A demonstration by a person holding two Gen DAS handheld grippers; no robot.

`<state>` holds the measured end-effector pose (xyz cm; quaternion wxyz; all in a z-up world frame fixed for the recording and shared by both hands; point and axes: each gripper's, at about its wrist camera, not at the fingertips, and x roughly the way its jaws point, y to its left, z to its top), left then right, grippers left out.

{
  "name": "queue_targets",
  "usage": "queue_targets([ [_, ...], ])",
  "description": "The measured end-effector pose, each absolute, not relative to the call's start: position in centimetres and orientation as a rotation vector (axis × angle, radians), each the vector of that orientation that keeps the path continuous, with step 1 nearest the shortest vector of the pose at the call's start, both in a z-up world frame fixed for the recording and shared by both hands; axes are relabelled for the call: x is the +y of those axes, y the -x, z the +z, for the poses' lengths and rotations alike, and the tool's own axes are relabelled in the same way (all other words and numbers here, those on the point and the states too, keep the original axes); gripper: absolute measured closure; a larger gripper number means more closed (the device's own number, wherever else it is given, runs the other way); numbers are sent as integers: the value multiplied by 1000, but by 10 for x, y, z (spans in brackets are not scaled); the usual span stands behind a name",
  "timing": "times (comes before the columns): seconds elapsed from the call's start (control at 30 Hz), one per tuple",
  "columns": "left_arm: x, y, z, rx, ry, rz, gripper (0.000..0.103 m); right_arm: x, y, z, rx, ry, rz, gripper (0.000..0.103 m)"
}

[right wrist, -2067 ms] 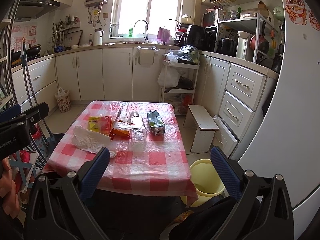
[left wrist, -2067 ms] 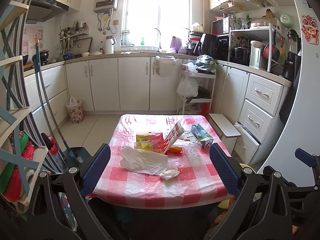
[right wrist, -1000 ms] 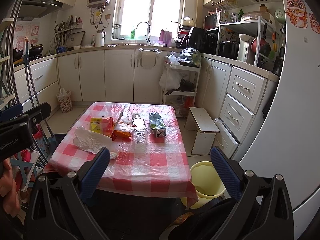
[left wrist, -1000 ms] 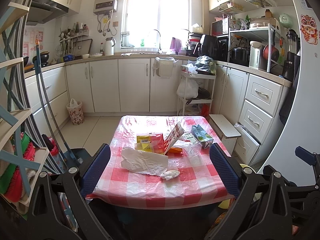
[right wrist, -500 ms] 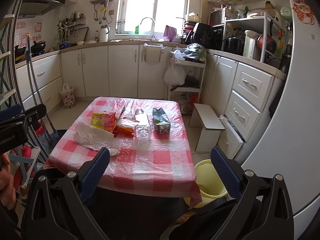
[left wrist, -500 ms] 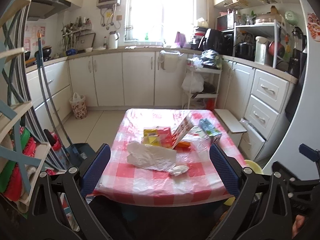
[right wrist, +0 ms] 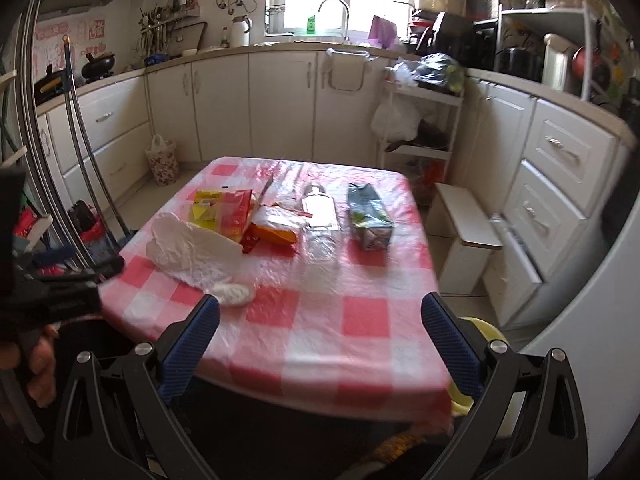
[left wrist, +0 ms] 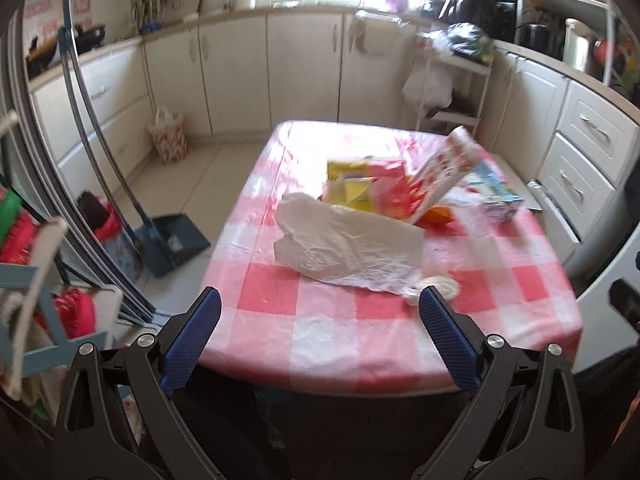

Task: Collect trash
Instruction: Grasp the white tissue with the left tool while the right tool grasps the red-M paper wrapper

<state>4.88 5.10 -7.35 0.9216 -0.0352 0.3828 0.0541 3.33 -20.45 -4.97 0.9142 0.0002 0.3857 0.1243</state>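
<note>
Trash lies on a red-checked table (left wrist: 332, 332) (right wrist: 320, 320). A white plastic bag (left wrist: 348, 248) (right wrist: 192, 250) lies nearest, with a small crumpled white wad (left wrist: 438, 286) (right wrist: 234, 294) beside it. Behind are a yellow-red snack bag (left wrist: 368, 188) (right wrist: 222, 214), an orange wrapper (right wrist: 276, 234), a tilted red-white carton (left wrist: 444, 168), a clear plastic bottle (right wrist: 318, 220) and a green-blue carton (right wrist: 368, 220) (left wrist: 496, 194). A yellow bin (right wrist: 474, 344) stands by the table's right corner. My left gripper (left wrist: 316, 332) and right gripper (right wrist: 320, 332) are open, empty, short of the table's near edge.
White kitchen cabinets (right wrist: 280, 108) line the back and right. A white step stool (right wrist: 464, 224) stands right of the table. A blue dustpan with broom (left wrist: 172, 240) and a rack (left wrist: 36, 264) stand at the left. A wire trolley (right wrist: 420, 120) stands behind.
Both grippers have moved forward and tilted down toward the table, so the trash looks larger. Both stay open and empty.
</note>
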Motion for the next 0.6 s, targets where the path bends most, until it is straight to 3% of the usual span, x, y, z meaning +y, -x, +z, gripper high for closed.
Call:
queue_targets([
  [0.33, 75, -144, -130, 828, 101, 173, 7, -168, -142, -77, 806, -74, 370, 6],
  [0.43, 76, -162, -138, 845, 103, 170, 7, -159, -169, -92, 847, -97, 378, 17],
  [0.5, 75, -167, -141, 849, 108, 140, 21, -155, -181, -100, 872, -115, 395, 32],
  [0.53, 73, -170, -143, 852, 120, 95, 43, -152, -188, -105, 884, -123, 408, 39],
  [0.57, 72, -172, -146, 869, 137, 58, 67, -149, -192, -109, 896, -126, 424, 61],
  [0.6, 71, -174, -148, 880, 151, 28, 77, -146, -197, -114, 918, -138, 453, 89],
])
